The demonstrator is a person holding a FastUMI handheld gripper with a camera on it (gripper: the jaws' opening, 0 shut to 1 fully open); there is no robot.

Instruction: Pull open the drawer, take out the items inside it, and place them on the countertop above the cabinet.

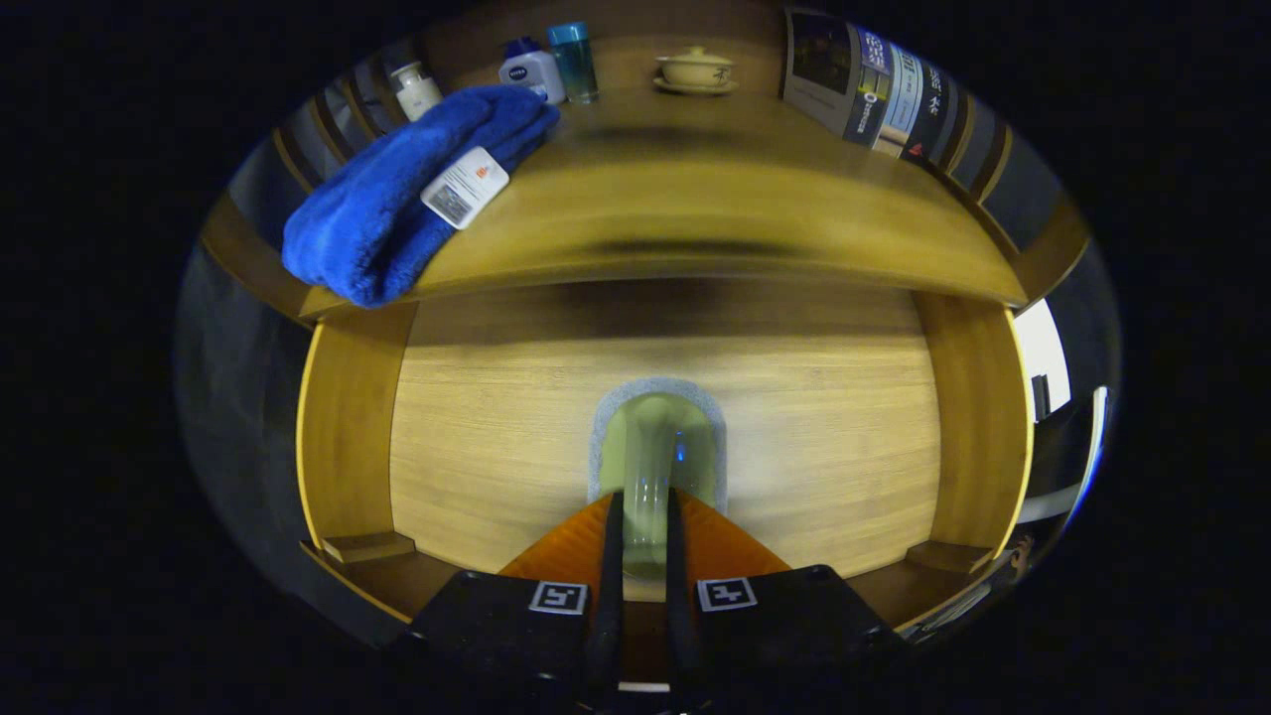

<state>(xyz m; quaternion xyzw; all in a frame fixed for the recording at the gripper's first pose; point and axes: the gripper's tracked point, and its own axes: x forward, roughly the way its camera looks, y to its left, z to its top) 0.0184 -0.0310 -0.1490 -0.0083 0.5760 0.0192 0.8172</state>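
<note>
Drawer (477, 447), pulled open below the counter (715, 209), is showing a bare wooden floor on which one item is lying: a pale green sponge (657, 447) with a grey scouring edge, set toward the near end of the drawer. Gripper (643, 536) is reaching down into the drawer with its two fingers closed to a narrow gap, and the near end of the sponge is sitting between them; both fingers appear to be pressing its sides, so the grip is judged to be made. Such a low, lengthwise hold is probably suiting a soft, flat thing, since the fingers are squeezing its narrow width rather than its broad face. Blur across the wood is suggesting motion, though its direction cannot be told.

On the counter, directly above the drawer, a folded blue towel (397, 199) with a white tag is overhanging the front edge at one end. Behind the towel three bottles (536, 68) are standing in a row; beside them a lidded cup (696, 68) is resting on a saucer, and a leaning booklet (864, 94) is occupying the far end. The counter's middle stretch, between towel and booklet, is lying free and is judged the likeliest resting place. The counter's front lip is projecting over the drawer, so the sponge would need drawing outward before rising.
</note>
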